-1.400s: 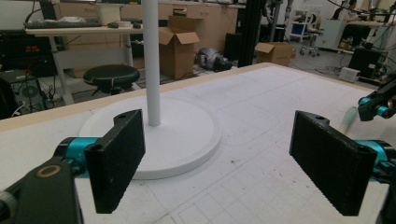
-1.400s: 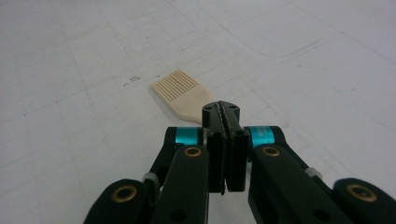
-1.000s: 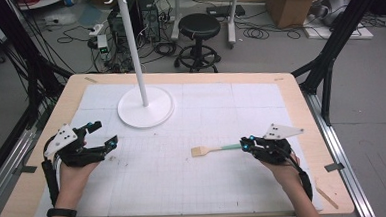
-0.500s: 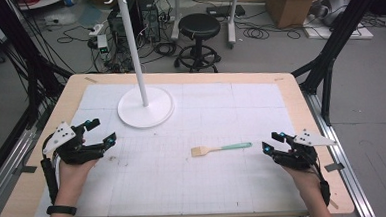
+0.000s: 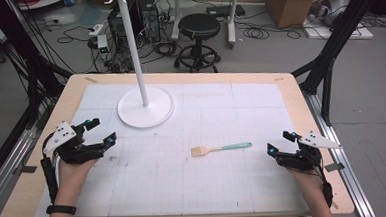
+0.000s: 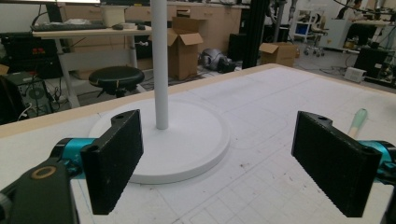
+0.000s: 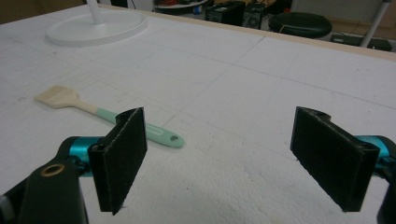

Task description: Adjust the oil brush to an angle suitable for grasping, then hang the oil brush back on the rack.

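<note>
Pale wooden table topped with a white gridded mat, faint marks and scuffs across the squares. Beyond the far edge a grey lab floor with one black round stool, loose cables, cardboard boxes and black frame posts at both sides. On the mat toward the far left, one white stand: a flat round base with a thin upright pole rising out of the top of the high view.

One brush lying flat on the mat, right of centre, well apart from the stand. Short pale bristles on a light wooden head pointing left, a mint-green handle pointing right, a small hole at the handle's end seen in the right gripper view. Nothing touching it.

Two grippers, one per hand. Left gripper at the near left of the mat, jaws spread wide with nothing between them, aimed toward the stand's base. Right gripper at the near right, just beyond the brush's handle end and clear of it; jaws just opened, now standing wide apart and empty, bare mat between the pads.
</note>
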{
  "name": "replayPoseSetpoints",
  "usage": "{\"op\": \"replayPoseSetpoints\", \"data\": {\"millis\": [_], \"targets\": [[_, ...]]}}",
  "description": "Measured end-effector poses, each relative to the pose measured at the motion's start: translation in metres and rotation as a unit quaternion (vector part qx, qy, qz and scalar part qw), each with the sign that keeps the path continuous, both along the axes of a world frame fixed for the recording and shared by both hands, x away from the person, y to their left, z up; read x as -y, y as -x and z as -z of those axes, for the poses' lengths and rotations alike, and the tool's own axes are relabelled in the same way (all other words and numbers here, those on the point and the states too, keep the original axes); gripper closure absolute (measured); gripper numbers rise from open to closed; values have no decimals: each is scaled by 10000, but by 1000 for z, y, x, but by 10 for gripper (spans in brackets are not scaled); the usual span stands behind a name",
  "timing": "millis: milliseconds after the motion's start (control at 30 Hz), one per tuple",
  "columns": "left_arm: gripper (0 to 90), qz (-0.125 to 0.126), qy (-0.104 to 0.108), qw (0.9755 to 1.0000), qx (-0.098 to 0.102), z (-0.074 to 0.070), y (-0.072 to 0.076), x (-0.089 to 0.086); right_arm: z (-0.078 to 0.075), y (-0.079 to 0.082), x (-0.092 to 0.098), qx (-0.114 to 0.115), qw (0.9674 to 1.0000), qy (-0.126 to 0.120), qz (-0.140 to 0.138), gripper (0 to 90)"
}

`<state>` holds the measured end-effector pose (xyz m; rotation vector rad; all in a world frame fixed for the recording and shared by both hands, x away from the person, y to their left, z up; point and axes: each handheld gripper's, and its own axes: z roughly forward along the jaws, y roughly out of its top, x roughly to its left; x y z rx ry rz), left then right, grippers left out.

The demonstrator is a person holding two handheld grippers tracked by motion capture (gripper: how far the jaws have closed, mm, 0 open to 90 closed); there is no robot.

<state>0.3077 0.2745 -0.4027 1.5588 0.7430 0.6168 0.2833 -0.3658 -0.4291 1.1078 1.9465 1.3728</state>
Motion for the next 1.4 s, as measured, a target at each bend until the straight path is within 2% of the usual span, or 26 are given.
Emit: {"op": "replayPoseSetpoints", "data": {"millis": [133, 233, 367, 533, 800, 867, 1067, 1167, 1267, 1400], "targets": [[172, 4, 17, 10000, 10, 0, 0, 0, 0, 0, -1, 19, 10000, 30, -25, 181], [172, 38, 33, 9999, -116, 0, -1, -1, 0, 0, -1, 4, 10000, 13, -36, 181], [172, 111, 34, 9998, -188, -1, 0, 0, 0, -1, -1, 6, 10000, -5, -56, 178], [167, 204, 47, 9996, -171, -3, -1, 3, 1, -4, 0, -40, 10000, -46, -42, 166], [163, 528, 82, 9985, -131, -15, -8, 21, 2, -7, 2, -66, 10000, -66, 6, 162], [163, 655, 113, 9977, -137, -17, -11, 26, 2, -7, 2, -51, 10000, -57, 11, 162], [152, 977, -3, 9949, -238, -24, -22, 48, 1, -8, 4, -38, 10000, -81, 7, 162], [146, 1212, -113, 9920, -338, -27, -29, 63, 1, -9, 5, -85, 9999, -107, 4, 162], [146, 1428, -119, 9887, -449, -30, -36, 77, 1, -11, 5, -102, 9998, -182, -47, 162], [130, 1605, -172, 9855, -528, -33, -45, 96, 1, -11, 6, -139, 9997, -198, -39, 162]]}}
